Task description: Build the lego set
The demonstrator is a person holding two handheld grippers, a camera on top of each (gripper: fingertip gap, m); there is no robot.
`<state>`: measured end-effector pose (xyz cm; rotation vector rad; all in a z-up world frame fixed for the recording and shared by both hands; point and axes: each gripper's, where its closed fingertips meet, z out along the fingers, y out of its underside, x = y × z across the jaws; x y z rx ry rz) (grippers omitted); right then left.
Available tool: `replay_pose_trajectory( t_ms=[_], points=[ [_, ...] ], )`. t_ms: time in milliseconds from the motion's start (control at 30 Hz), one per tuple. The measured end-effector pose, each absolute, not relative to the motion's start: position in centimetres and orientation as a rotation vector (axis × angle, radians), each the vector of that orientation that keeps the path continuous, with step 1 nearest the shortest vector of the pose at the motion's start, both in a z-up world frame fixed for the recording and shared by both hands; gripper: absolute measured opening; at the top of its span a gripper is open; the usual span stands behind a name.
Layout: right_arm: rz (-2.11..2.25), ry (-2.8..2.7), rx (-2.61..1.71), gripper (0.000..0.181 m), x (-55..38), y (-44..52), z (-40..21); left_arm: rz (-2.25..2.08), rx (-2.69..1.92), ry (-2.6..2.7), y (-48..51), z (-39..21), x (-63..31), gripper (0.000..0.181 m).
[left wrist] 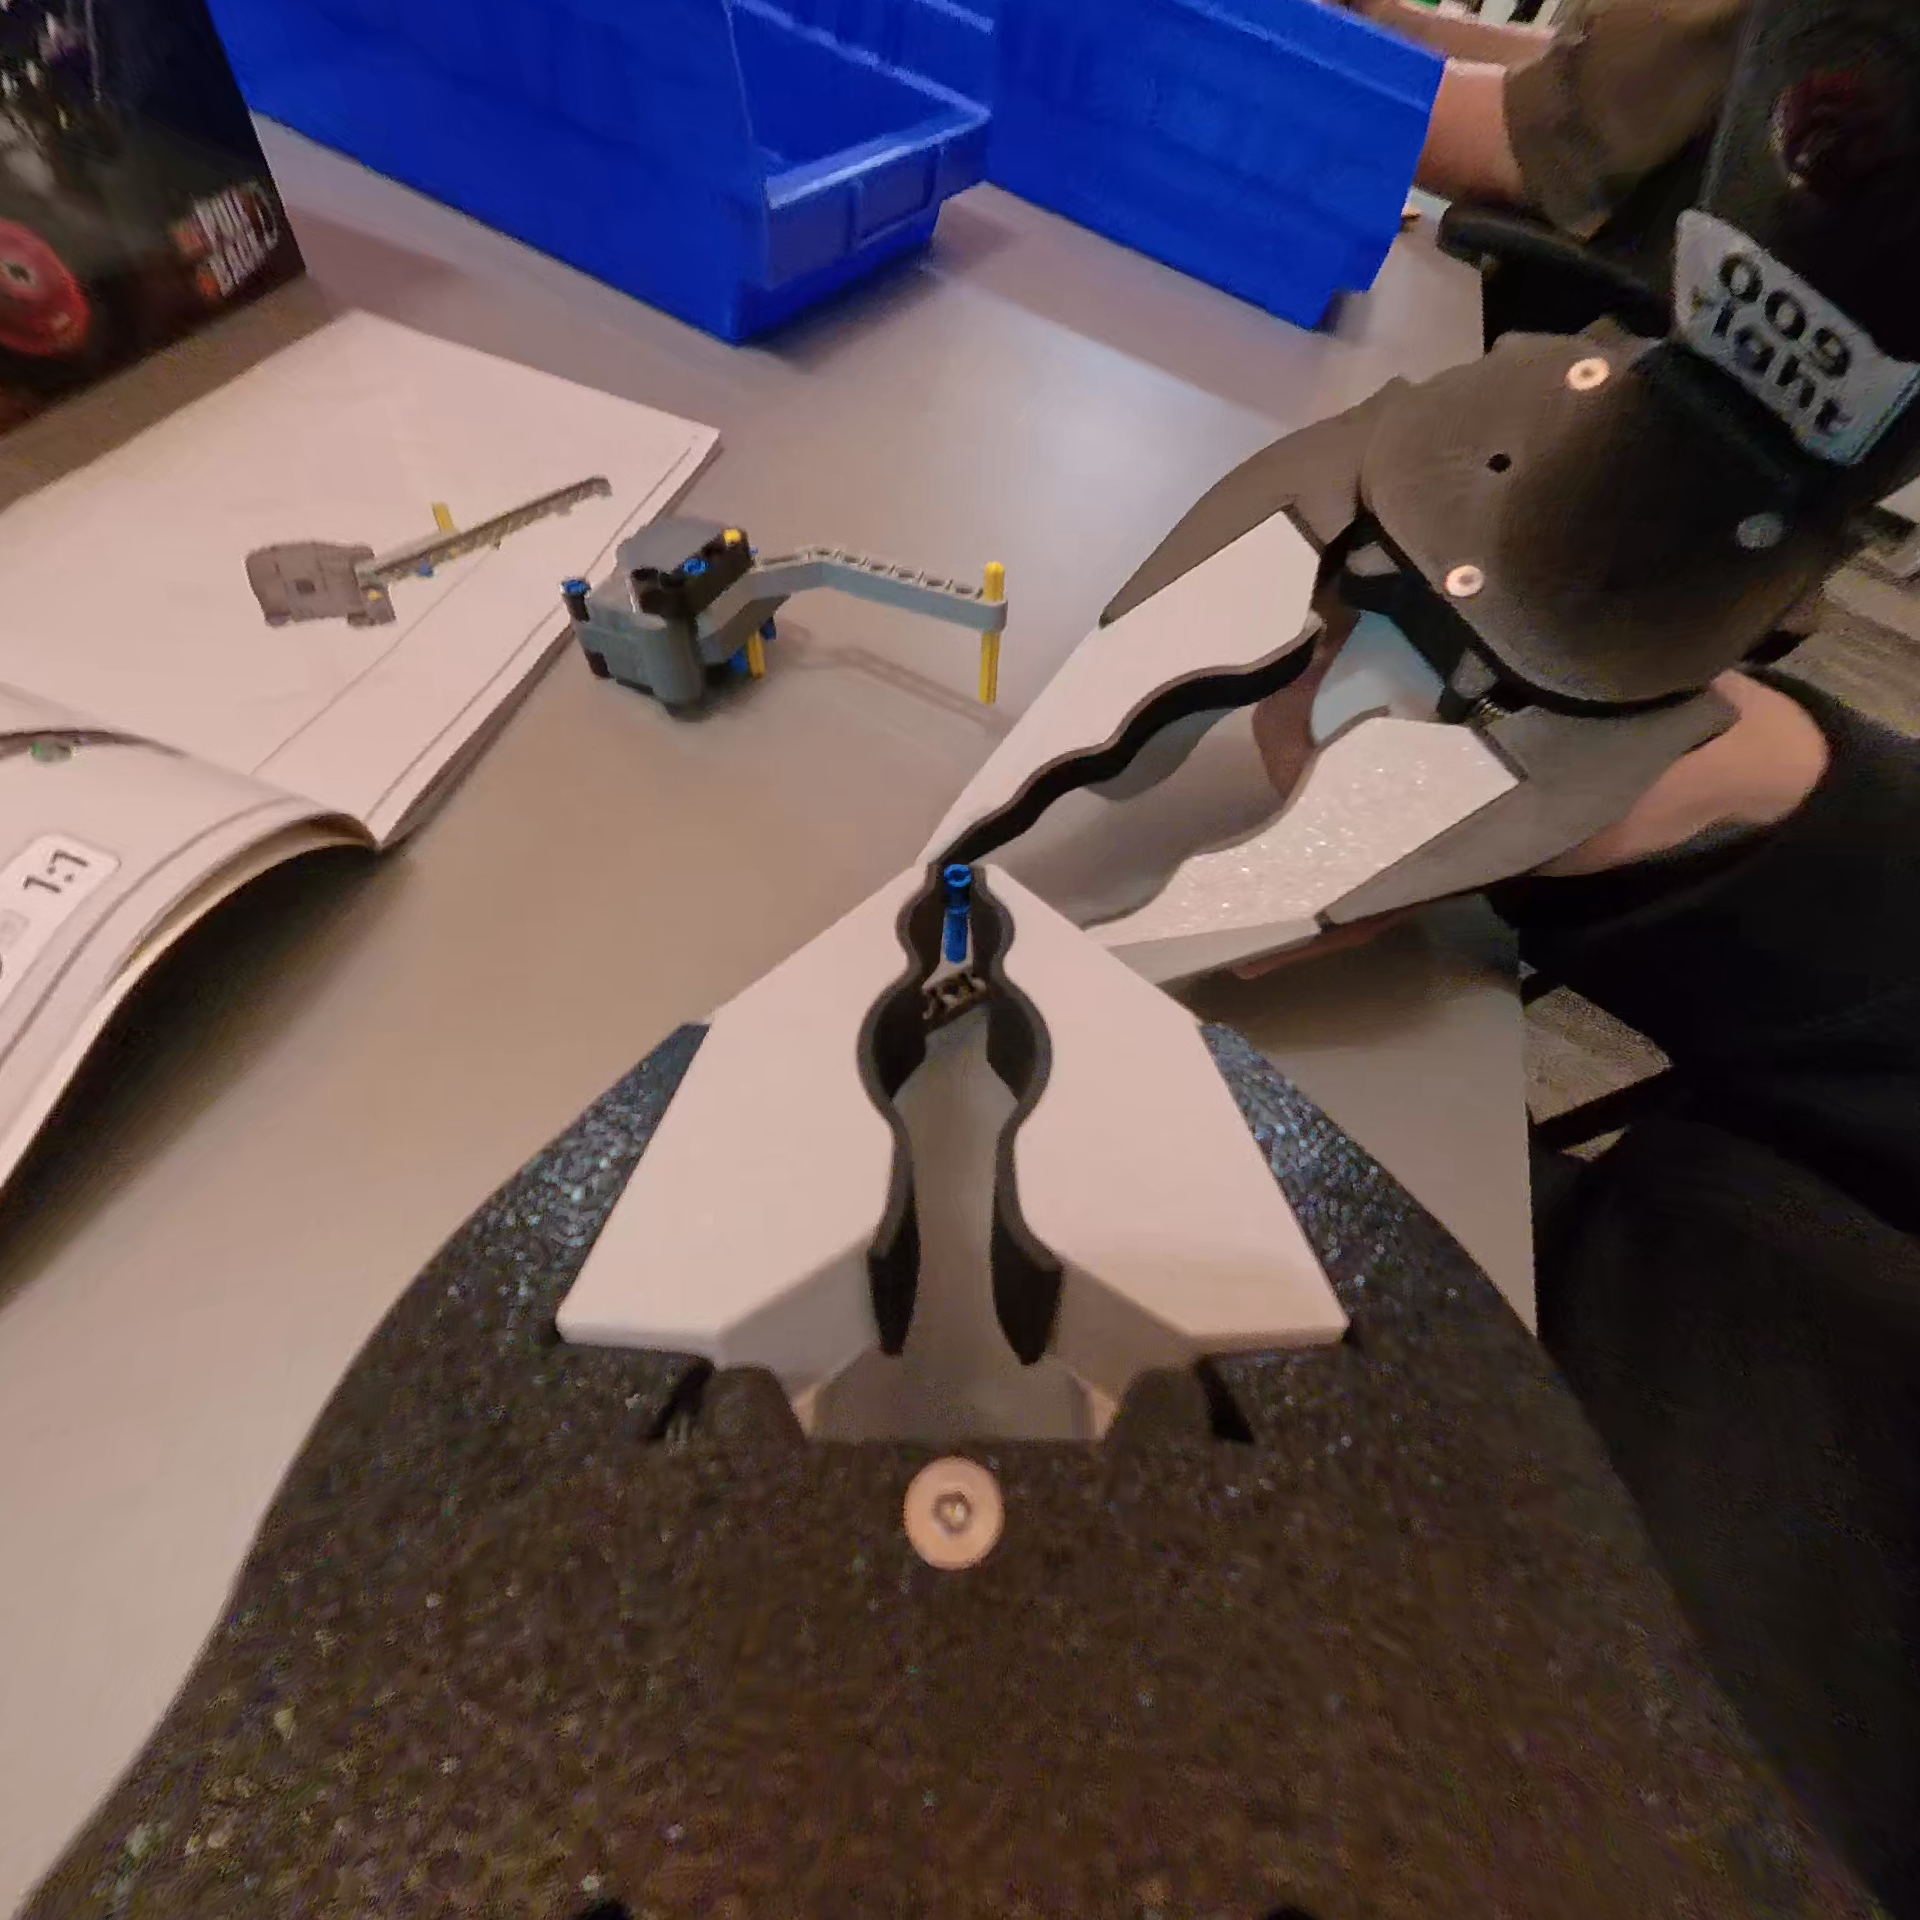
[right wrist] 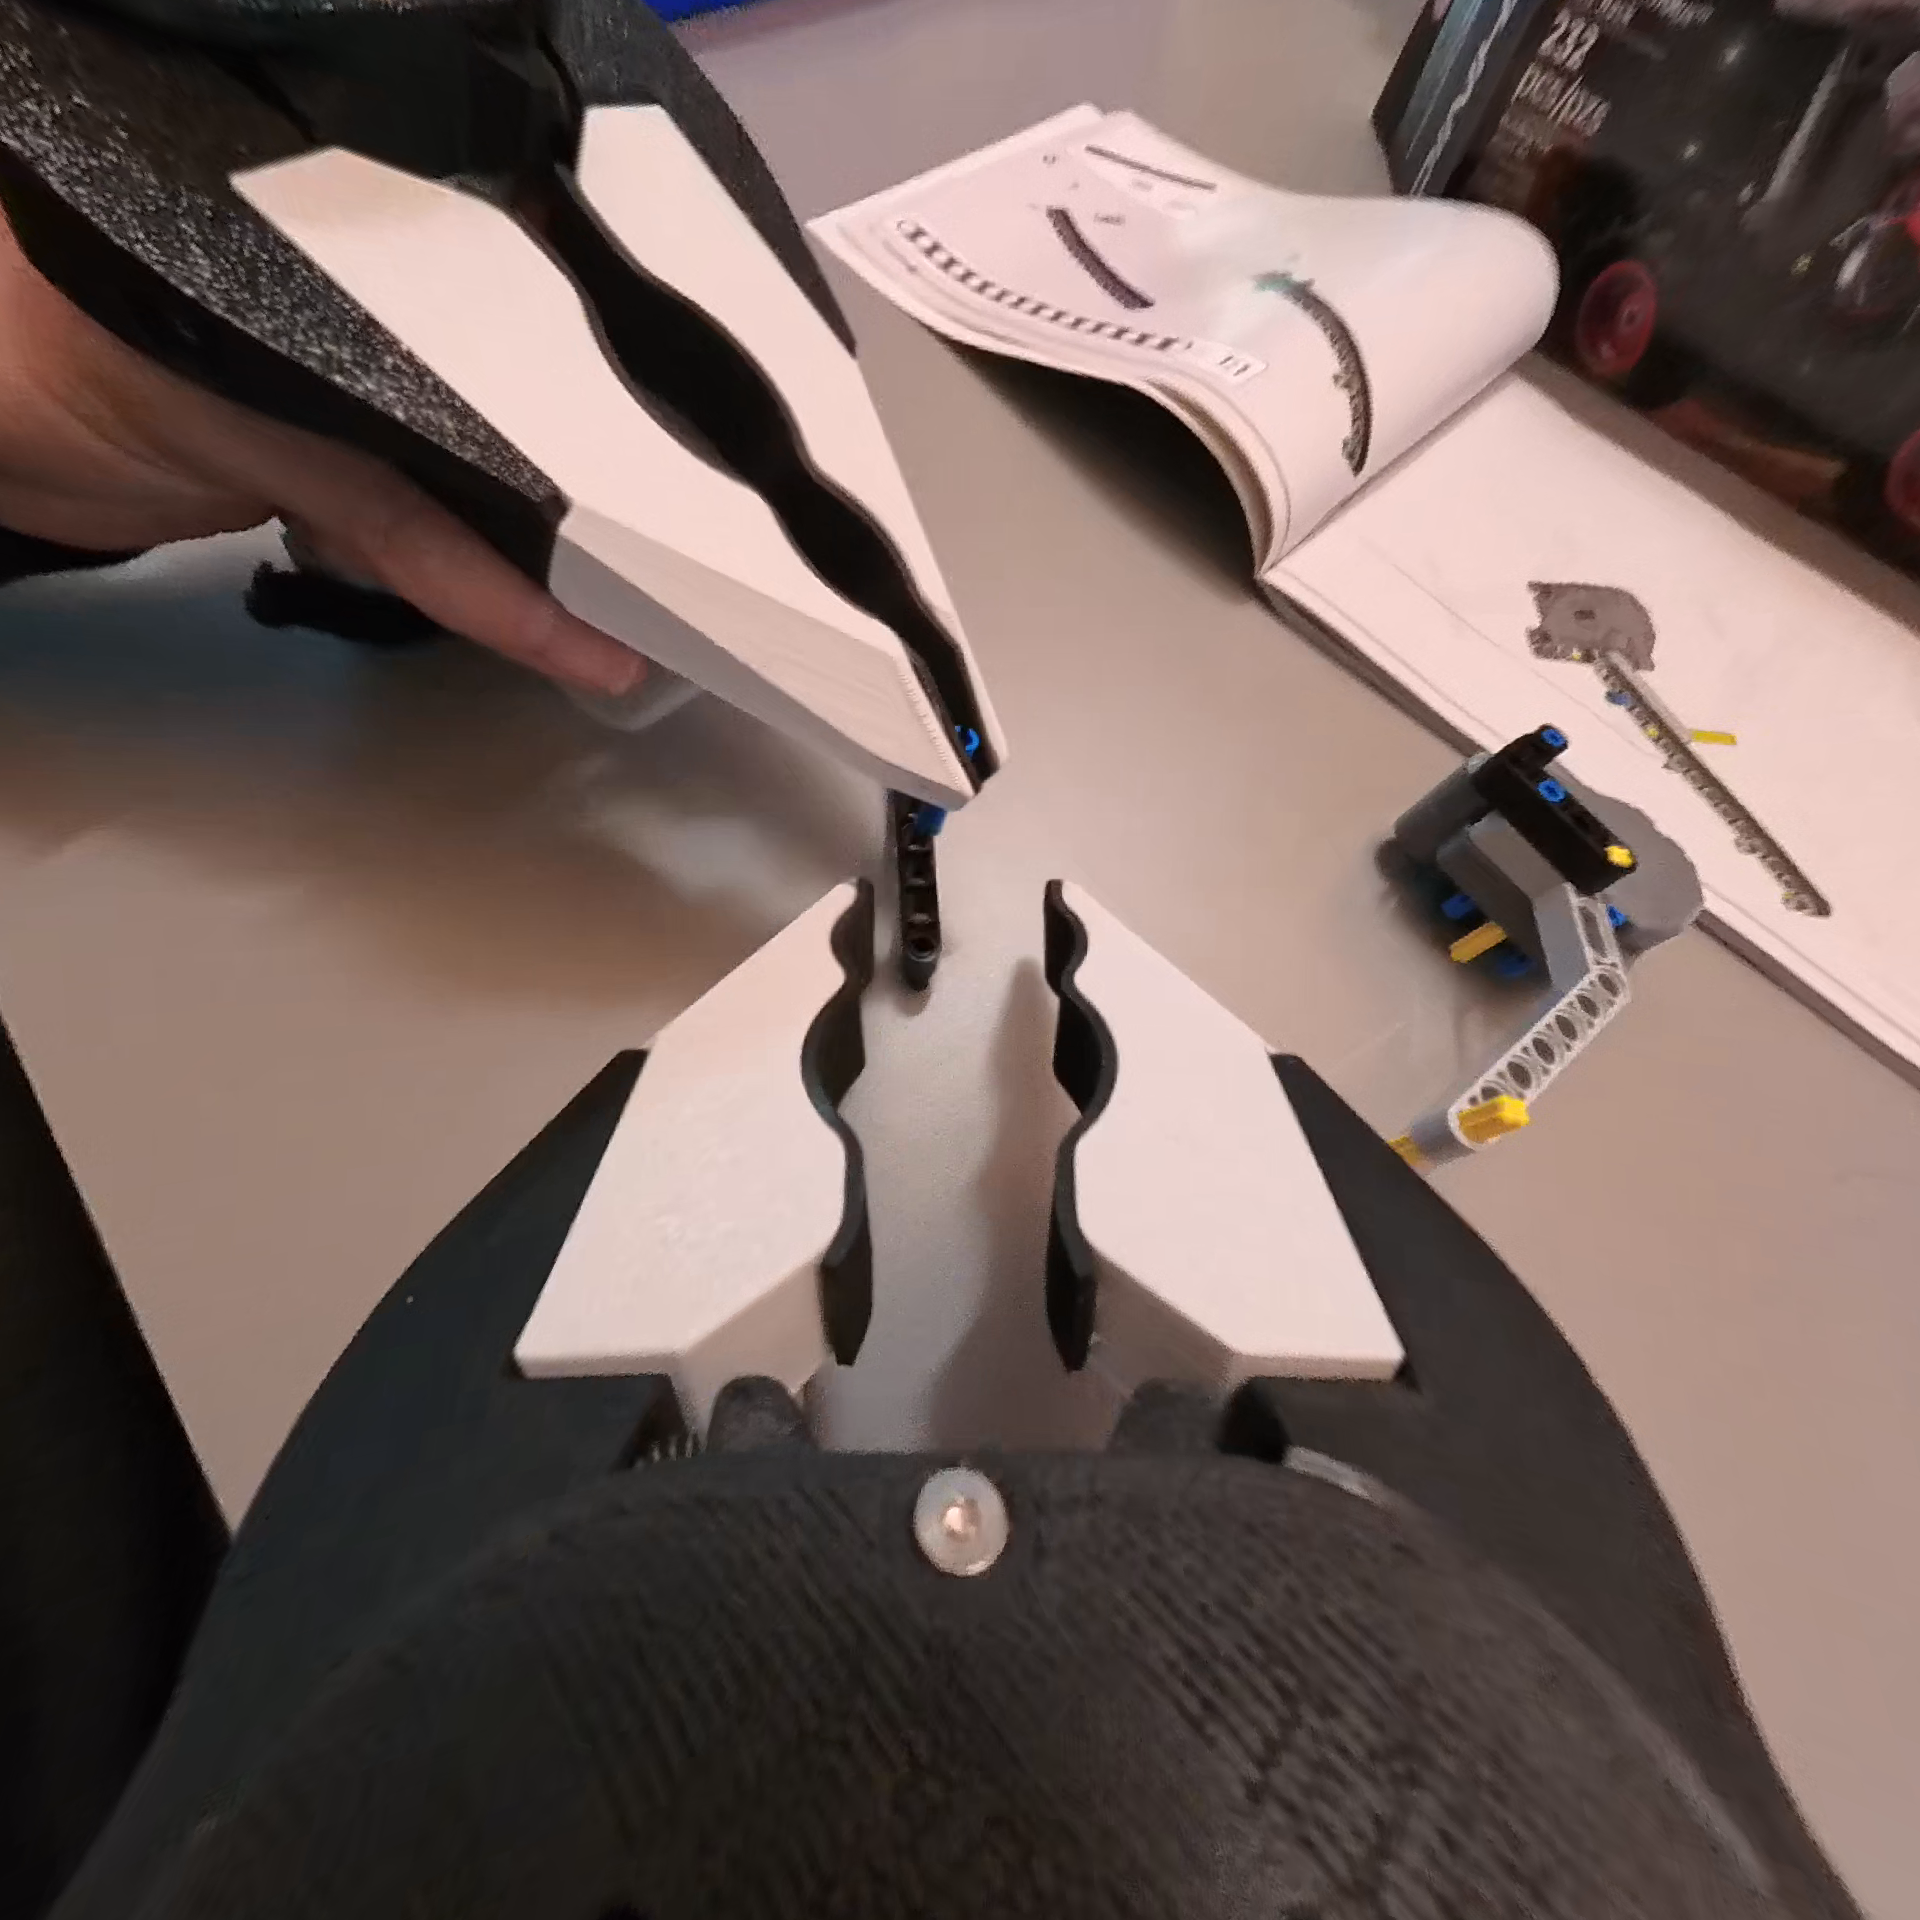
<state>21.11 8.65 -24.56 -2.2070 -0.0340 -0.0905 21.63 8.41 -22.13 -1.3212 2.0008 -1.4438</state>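
My left gripper (left wrist: pixel 954 883) is shut on a small blue pin (left wrist: pixel 954 906) at its fingertips. The pin sits in the top of a short black beam (right wrist: pixel 914 899), which hangs below it. In the right wrist view the left gripper (right wrist: pixel 971 769) comes in from the upper left, above the table. My right gripper (right wrist: pixel 954 914) is open, with the black beam between its fingers, close to the left one. In the left wrist view the right gripper (left wrist: pixel 966 847) meets the left one tip to tip. The partial build (left wrist: pixel 686 623) is a grey block with a long grey beam and yellow axles; it stands apart on the table (right wrist: pixel 1507 883).
An open instruction booklet (left wrist: pixel 312 499) lies on the grey table (left wrist: pixel 623 935), left of the build, and also shows in the right wrist view (right wrist: pixel 1351 343). Two blue bins (left wrist: pixel 727 156) stand at the back. The dark set box (right wrist: pixel 1714 156) stands beside the booklet. A person's arm (left wrist: pixel 1714 810) is behind the right gripper. Less than 4 cm separates the two grippers' tips.
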Motion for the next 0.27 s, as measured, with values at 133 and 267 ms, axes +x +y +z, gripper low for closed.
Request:
replay_pose_trajectory(
  t_ms=[133,267],
  points=[
    [-0.036,-0.03,-2.199,0.032,20.4,9.0,-24.7,-1.444,-1.395,2.013,8.6,-22.7,21.7,0.001],
    [-0.08,-0.064,-2.277,0.031,20.2,9.2,-26.0,-1.448,-1.425,2.02,8.6,-22.9,21.6,0.002]
  ],
)
